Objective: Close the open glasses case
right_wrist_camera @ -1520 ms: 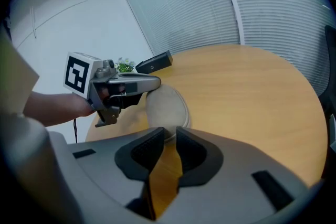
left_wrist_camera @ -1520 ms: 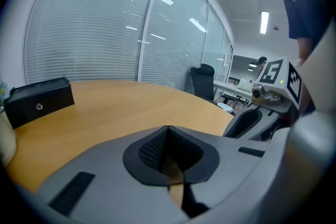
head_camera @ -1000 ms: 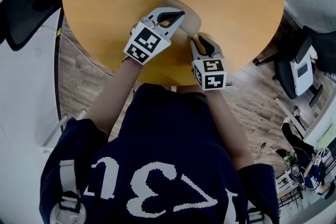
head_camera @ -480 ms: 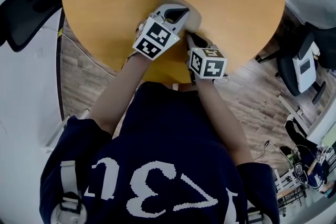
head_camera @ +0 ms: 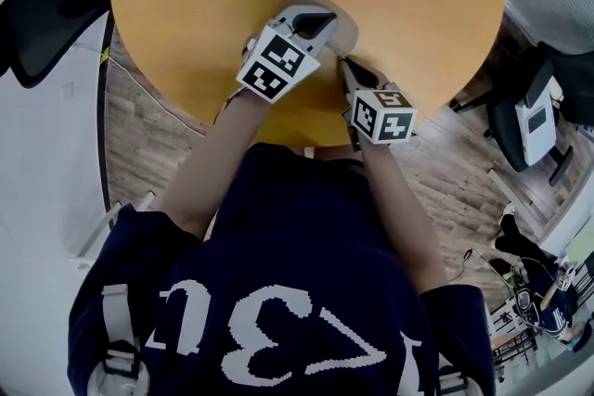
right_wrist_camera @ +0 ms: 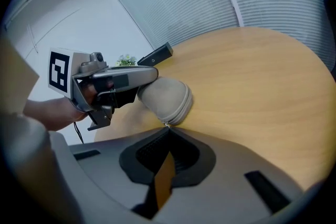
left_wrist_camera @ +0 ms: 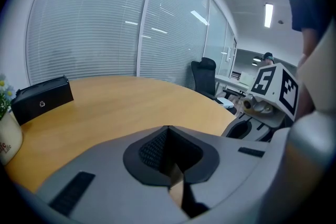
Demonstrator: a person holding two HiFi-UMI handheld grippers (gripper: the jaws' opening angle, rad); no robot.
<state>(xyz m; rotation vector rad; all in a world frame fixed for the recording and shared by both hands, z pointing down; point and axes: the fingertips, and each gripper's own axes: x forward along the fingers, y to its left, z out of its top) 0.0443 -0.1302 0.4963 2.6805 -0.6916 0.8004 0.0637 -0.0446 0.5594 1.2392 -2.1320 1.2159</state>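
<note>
right tool [right_wrist_camera: 167,127] jaws closed, pinched on what looks like the zip pull [right_wrist_camera: 166,124] | glasses case [right_wrist_camera: 166,98] found dead ahead touching the tips, long axis running away leftward, on the counter [right_wrist_camera: 262,76] | left tool [left_wrist_camera: 168,128] jaws pressed together, nothing held, laid on top of the case

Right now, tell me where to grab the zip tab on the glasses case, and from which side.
Pinch the small pale zip tab on the seam at the glasses case's rounded near end, coming in low from the person's side, since the seam faces that way. The right gripper seems shut on it; the left gripper rests on the case's top.
</note>
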